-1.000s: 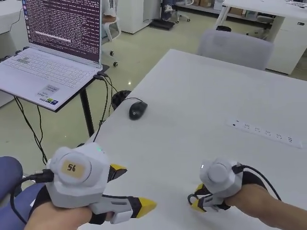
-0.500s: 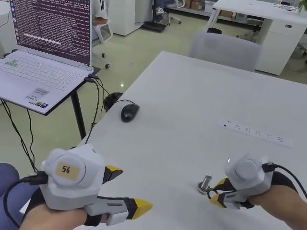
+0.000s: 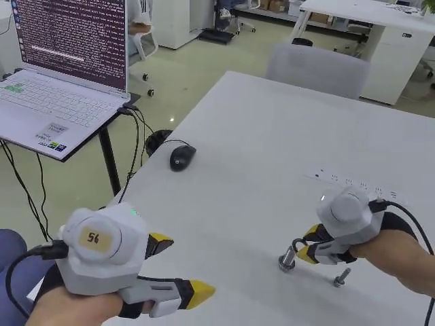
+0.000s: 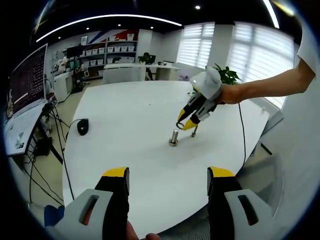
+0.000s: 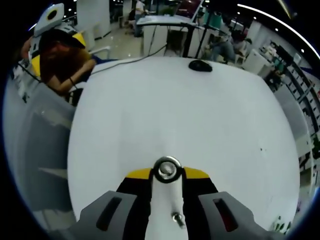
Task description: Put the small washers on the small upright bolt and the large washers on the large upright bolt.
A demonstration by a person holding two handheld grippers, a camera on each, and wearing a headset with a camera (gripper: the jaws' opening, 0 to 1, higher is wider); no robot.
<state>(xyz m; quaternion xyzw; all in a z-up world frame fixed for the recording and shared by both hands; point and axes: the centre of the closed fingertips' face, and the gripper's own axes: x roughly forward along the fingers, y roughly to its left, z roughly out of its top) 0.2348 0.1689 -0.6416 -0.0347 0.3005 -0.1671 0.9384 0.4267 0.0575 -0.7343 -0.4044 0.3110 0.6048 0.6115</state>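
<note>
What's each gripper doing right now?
Left gripper: open, empty.
Right gripper: shut on a washer.

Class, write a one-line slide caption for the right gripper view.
Right hand-held gripper shut on a washer, white table and a black mouse ahead.

White table [image 3: 272,149], grey chair [image 3: 316,68], laptop [image 3: 54,102] on stand [image 3: 107,153], pale glossy floor [image 3: 190,75].

R gripper [image 3: 304,246] has swung out sideways; large upright bolt [image 3: 287,260], hidden under it 1 s ago, now stands just off its tips, beside the ring [image 5: 167,169] it grips, prob. a large washer. Small bolt [image 3: 342,277] newly bared behind the tips.
</note>
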